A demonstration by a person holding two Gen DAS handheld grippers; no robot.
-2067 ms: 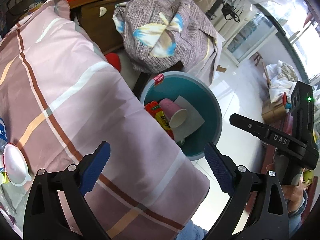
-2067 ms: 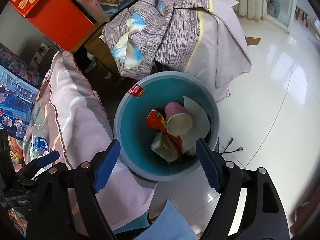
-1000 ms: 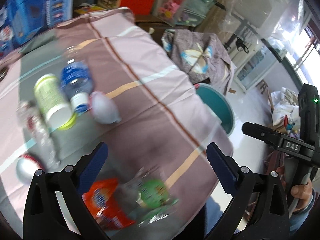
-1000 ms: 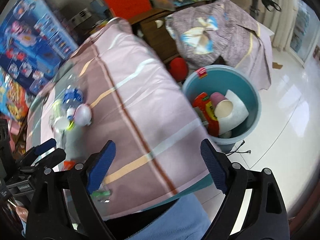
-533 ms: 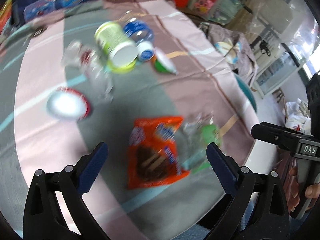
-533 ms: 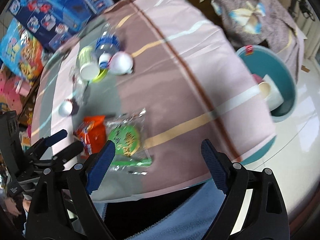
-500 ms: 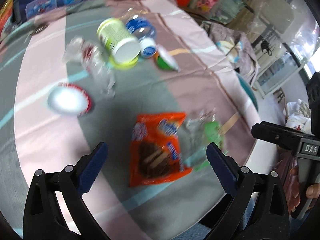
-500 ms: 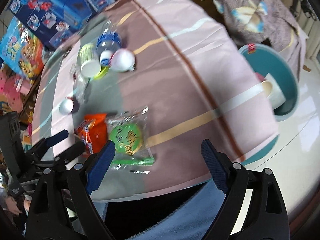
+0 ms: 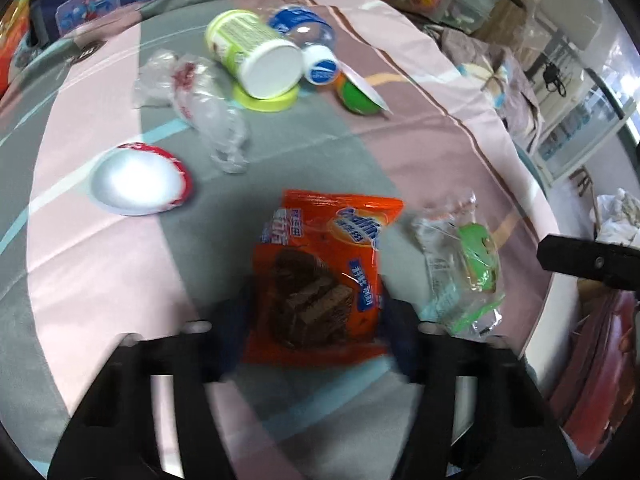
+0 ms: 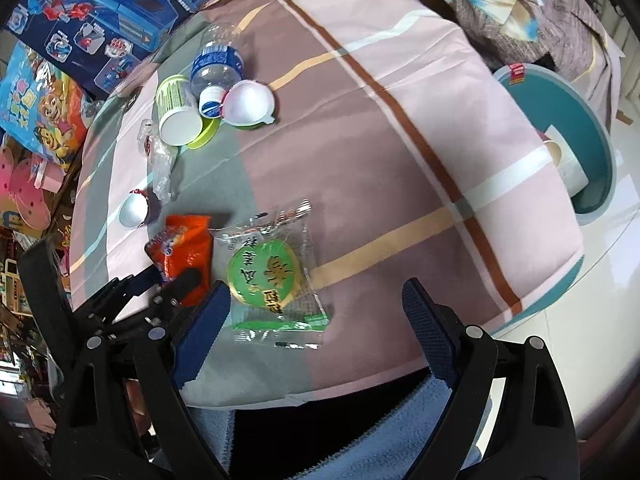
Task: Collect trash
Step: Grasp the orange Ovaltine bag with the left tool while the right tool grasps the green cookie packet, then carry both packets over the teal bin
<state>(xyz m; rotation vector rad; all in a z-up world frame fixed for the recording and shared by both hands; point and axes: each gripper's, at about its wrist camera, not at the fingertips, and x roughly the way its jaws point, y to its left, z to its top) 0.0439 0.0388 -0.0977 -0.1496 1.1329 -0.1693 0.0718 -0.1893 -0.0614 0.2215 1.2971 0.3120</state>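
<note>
In the left wrist view, the left gripper (image 9: 312,320) is down over the orange snack wrapper (image 9: 320,276) on the striped tablecloth (image 9: 100,280). Its jaws have just been closing, with the lower half of the wrapper between them. They are blurred, and it cannot be told whether the pads already press on the foil. The step in hand looks like the pickup of this wrapper; the next move calls for finishing the squeeze, then lifting clear. Close on one side lies the clear wrapper with a green disc (image 9: 464,276), so the lift should go straight up. Farther off are a foil lid (image 9: 140,180), a crumpled clear bottle (image 9: 208,120) and a green-labelled cup (image 9: 256,56).

In the right wrist view, the right gripper (image 10: 316,332) hangs with jaws wide apart and nothing between them, just beside the clear wrapper's near edge, probably its next target. The cloth on its far side is bare up to the table edge, beyond which the teal bin (image 10: 580,112) stands on the floor, already holding rubbish.
</note>
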